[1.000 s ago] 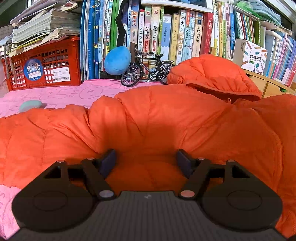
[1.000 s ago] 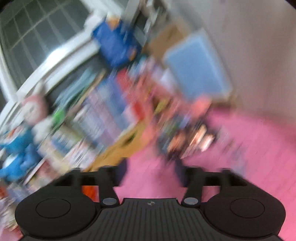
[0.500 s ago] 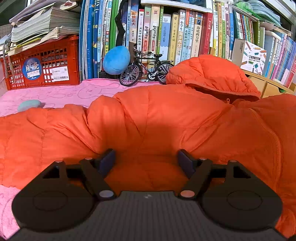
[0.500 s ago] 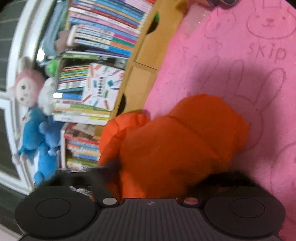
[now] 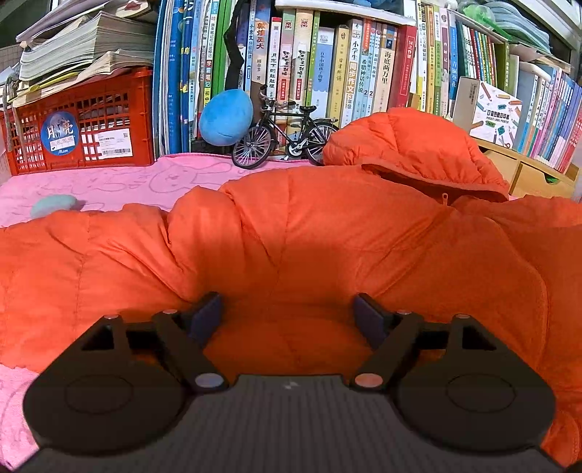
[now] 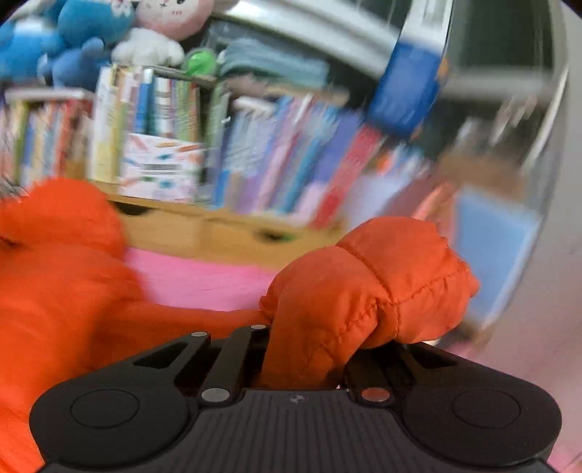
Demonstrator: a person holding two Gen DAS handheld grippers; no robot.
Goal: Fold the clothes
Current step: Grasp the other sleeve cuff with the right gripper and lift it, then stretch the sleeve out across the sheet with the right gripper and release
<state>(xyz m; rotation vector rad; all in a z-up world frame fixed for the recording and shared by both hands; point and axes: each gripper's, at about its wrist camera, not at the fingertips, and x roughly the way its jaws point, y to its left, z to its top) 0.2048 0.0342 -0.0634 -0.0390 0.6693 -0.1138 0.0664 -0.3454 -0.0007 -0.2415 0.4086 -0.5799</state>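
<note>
The orange hooded puffer jacket [image 5: 327, 236] is barely folded: its sleeve cuff [image 6: 367, 291] is clamped by the right gripper [image 6: 302, 364], while the left gripper [image 5: 289, 316] is opening over the body, nothing gripped.

Setting: home, child's bedroom or study. Evidence: packed bookshelf [image 5: 327, 65] of children's books; pink rabbit-print blanket [image 5: 127, 182]; stuffed toys [image 6: 109, 29] atop the shelf; model bicycle [image 5: 283, 134] and red crate [image 5: 83, 123] along the blanket's far edge.
</note>
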